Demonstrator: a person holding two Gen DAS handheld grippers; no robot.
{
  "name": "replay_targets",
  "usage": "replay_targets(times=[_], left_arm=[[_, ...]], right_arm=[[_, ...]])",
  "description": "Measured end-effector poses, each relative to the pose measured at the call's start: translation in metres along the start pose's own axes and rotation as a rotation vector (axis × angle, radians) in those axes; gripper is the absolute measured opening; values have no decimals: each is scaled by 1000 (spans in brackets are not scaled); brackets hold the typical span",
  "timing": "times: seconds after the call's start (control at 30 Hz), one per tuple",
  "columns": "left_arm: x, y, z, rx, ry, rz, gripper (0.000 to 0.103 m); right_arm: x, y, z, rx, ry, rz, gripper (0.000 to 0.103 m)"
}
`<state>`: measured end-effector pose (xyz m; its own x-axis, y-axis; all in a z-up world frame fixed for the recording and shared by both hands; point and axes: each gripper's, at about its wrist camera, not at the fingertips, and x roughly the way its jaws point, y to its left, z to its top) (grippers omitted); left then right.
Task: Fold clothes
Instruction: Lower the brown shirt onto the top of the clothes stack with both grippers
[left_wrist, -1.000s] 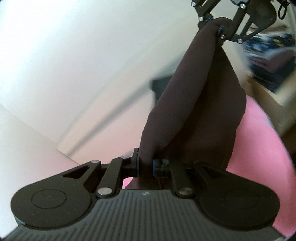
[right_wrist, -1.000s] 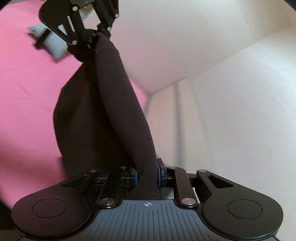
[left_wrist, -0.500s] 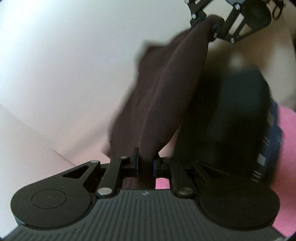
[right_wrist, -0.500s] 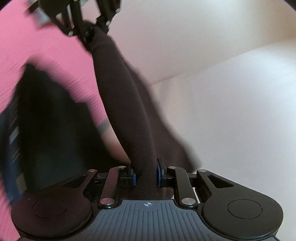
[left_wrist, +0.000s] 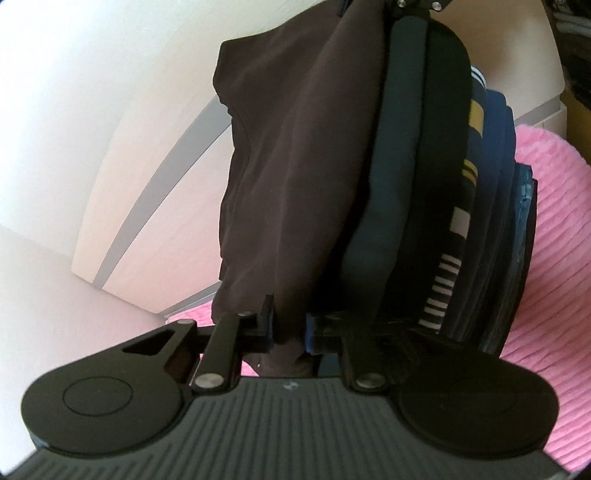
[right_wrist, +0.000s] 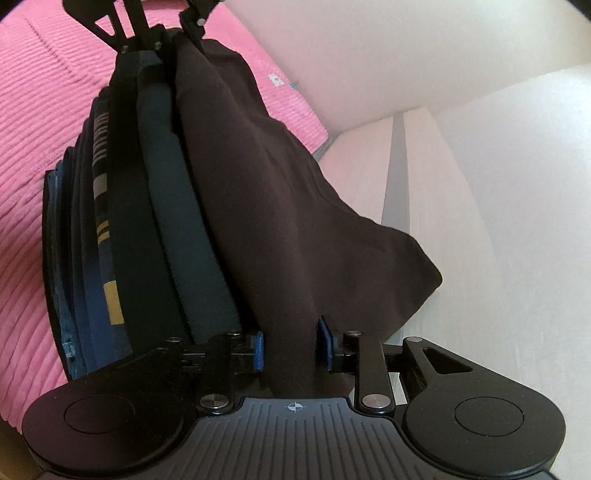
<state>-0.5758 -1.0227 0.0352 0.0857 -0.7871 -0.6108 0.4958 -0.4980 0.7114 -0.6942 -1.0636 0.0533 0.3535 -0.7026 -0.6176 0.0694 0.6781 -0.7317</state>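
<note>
A dark brown folded garment (left_wrist: 288, 155) lies stretched between my two grippers on top of a stack of folded dark clothes (left_wrist: 476, 206). My left gripper (left_wrist: 288, 328) is shut on one end of the brown garment. My right gripper (right_wrist: 291, 349) holds the other end (right_wrist: 280, 192) between its blue pads, and its jaws stand slightly apart around the cloth. The stack (right_wrist: 99, 221) holds navy, teal and striped pieces. Each gripper shows at the top of the other's view.
The stack rests on a pink ribbed blanket (left_wrist: 554, 236), which also shows in the right wrist view (right_wrist: 33, 110). A pale wooden headboard or wall panel (right_wrist: 461, 184) rises behind the stack. Cluttered shelving (left_wrist: 576, 44) is at the far right.
Both grippers have carried the brown garment from hanging in the air down onto the stack of folded clothes. The right jaws look a little wider than before.
</note>
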Motion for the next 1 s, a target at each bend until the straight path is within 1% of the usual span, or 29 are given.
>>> replay_targets(times=[0.03,0.07,0.1,0.23,0.27,0.37,0.43,0.57,0.7,0.83,1.0], left_arm=[[0,0,2,0,1,4,10],[2,3,5,-3,0,5,10],[1,1,6,-8,-1,6,10],[-5,-18,14,-42,12,17,10],[-4,-19,14,-59,16,23,10],[-7,-15,12,-121,21,11,10],[-6,-16,10,-115,20,6,10],[-3,-17,13,-116,11,3,10],[-19,-11,-8,-136,21,-19,11],[-19,-16,-8,-118,22,2,11],[-23,-8,-10,-155,21,0,12]], right_arm=[[0,1,0,2,6,1,27],[-5,-1,-2,21,7,0,27],[-2,-7,-5,47,8,3,27],[-4,13,-14,75,12,-19,28],[-5,17,-14,90,19,-28,32],[-16,19,-10,170,30,-34,32],[-20,23,-11,194,27,-35,32],[-10,25,-11,240,38,-45,32],[-14,24,-4,320,45,-37,32],[-6,37,-3,311,44,-76,32],[-16,21,-11,271,41,-63,33]])
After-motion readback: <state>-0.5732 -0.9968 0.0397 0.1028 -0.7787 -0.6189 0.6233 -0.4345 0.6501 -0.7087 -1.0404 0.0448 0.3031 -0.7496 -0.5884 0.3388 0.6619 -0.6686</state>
